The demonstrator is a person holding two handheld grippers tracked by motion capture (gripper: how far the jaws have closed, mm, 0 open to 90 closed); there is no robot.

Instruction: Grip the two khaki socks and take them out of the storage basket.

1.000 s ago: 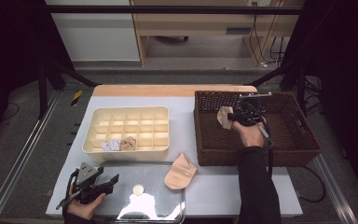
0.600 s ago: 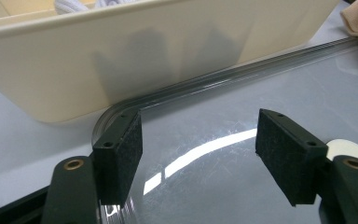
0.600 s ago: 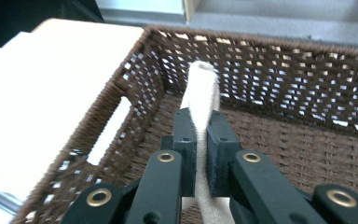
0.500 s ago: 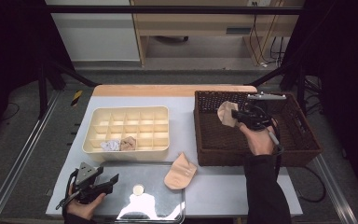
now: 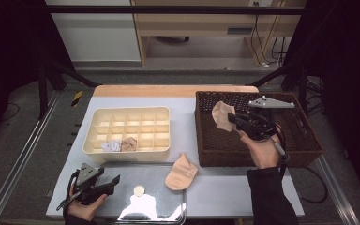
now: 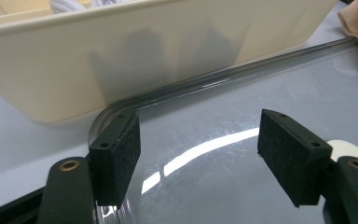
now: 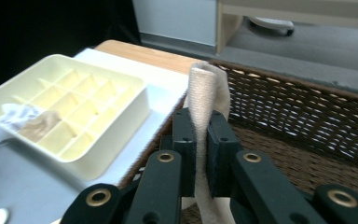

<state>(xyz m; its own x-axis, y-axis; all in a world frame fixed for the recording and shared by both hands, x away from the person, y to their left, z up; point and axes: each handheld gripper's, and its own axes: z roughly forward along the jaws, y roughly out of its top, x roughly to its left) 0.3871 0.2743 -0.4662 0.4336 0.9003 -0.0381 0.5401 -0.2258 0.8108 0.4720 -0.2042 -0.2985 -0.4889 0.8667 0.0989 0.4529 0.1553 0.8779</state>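
- One beige sock (image 5: 221,116) hangs clamped in the closed jaws of the right gripper (image 5: 234,119), now lifted higher above the wicker basket (image 5: 304,152) than a second ago.
- Lifted clear of the basket floor, it seems ready to travel left toward the cream divider tray (image 5: 161,129), where two folded pieces (image 5: 120,145) already sit in near compartments.
- Another sock (image 5: 181,171) lies flat on the table (image 5: 215,187) near the basket.
- At the near left, the left gripper (image 6: 198,154) rests with jaws open and empty over a clear tray (image 6: 223,140).
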